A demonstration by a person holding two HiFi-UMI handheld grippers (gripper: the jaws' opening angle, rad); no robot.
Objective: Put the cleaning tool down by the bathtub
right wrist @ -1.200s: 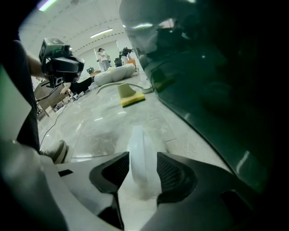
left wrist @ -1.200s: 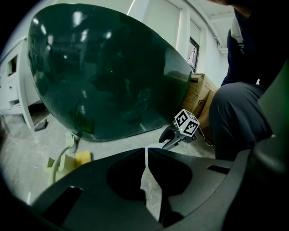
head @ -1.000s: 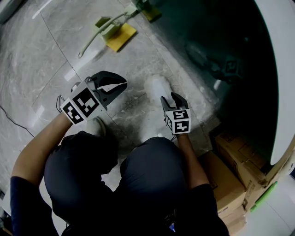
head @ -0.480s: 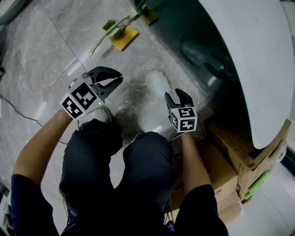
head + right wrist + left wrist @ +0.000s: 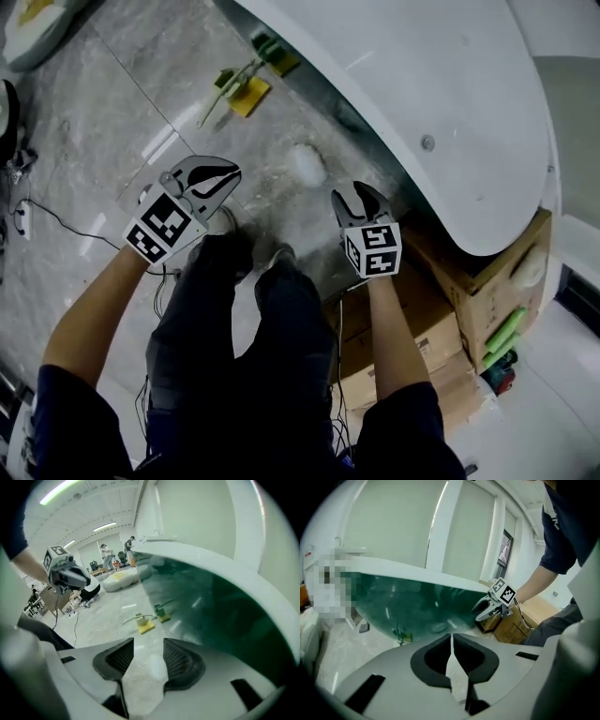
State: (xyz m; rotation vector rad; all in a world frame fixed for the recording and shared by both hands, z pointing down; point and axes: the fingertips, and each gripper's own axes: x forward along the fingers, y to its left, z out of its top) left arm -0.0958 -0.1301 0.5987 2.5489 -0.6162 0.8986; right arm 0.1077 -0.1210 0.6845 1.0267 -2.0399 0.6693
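Note:
The cleaning tool (image 5: 239, 92), a yellow sponge head on a pale green handle, lies on the grey floor beside the bathtub (image 5: 422, 84), which has a white rim and a dark green side. A second small green and yellow tool (image 5: 277, 56) rests against the tub. No gripper touches either tool. My left gripper (image 5: 214, 178) hangs over the floor, well short of the tools, with its jaws closed and empty (image 5: 451, 638). My right gripper (image 5: 354, 202) is near the tub's side, open and empty (image 5: 147, 645). The right gripper view shows the sponge tool (image 5: 144, 625) ahead.
Cardboard boxes (image 5: 450, 281) stand under the tub's near end, with green bottles (image 5: 506, 333) beside them. A thin cable (image 5: 56, 220) runs across the floor at the left. My legs and a white shoe (image 5: 307, 164) are below the grippers. People (image 5: 107, 552) stand far off.
The view has pulled up and back: the tool looks smaller and farther, and more of the tub's white rim shows. Both grippers keep their states and hold nothing.

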